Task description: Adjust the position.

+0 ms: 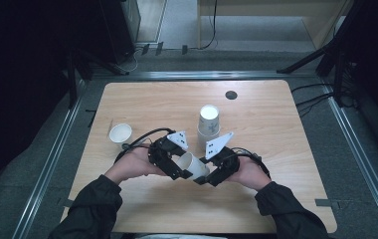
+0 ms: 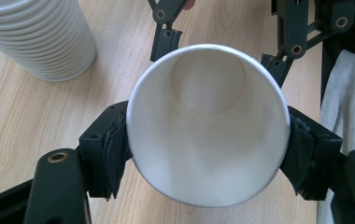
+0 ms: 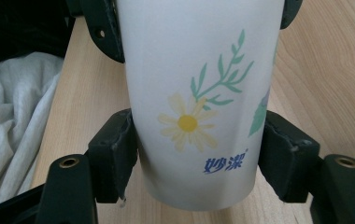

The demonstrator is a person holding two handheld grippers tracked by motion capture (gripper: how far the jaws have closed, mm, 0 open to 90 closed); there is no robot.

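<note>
A white paper cup (image 1: pixel 193 164) with a daisy print lies on its side in the air just above the table, held between both grippers. My left gripper (image 1: pixel 181 172) is shut on it near the open rim; the left gripper view looks straight into the empty cup (image 2: pixel 208 126) with a pad on each side. My right gripper (image 1: pixel 206 177) is shut on the cup's base end; in the right gripper view its pads press the printed wall (image 3: pixel 194 93). The right gripper's fingers (image 2: pixel 166 42) appear beyond the cup.
A stack of upturned paper cups (image 1: pixel 209 122) stands just behind the grippers. A single upright cup (image 1: pixel 120 133) sits at the left. A black round cap (image 1: pixel 231 95) lies farther back on the wooden table (image 1: pixel 286 169). Grey cloth (image 3: pixel 12 116) lies at the near edge.
</note>
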